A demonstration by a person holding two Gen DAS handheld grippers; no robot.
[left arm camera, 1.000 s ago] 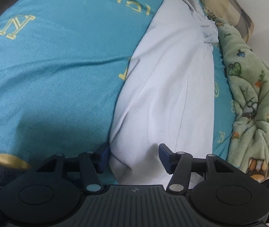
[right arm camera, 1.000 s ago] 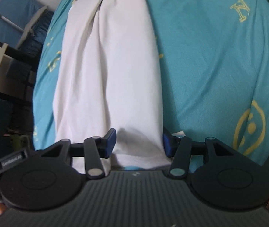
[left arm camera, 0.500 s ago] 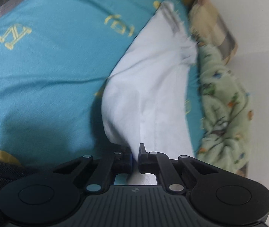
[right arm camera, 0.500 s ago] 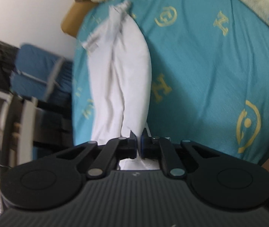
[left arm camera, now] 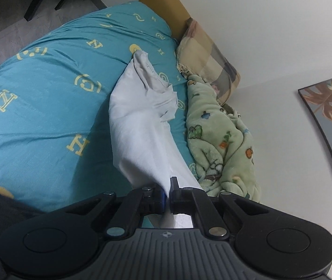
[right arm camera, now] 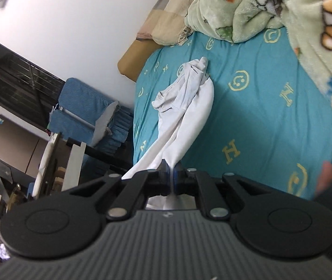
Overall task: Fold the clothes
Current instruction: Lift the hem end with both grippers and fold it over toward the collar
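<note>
Across the teal-sheeted bed [left arm camera: 49,116], both my left fingers [left arm camera: 167,194] and right fingers [right arm camera: 171,175] pinch the white cotton garment's [left arm camera: 138,126] near hem, its far end trailing toward twelve o'clock, so I should lift evenly, keeping the hem taut.

I log: teal bedsheet [left arm camera: 49,107] with yellow letter and smiley prints; green cartoon-print fleece blanket [left arm camera: 222,140] beside checked pillow [left arm camera: 210,63]; framed leaf picture [left arm camera: 329,102] on wall; blue folding chair [right arm camera: 84,107].
</note>
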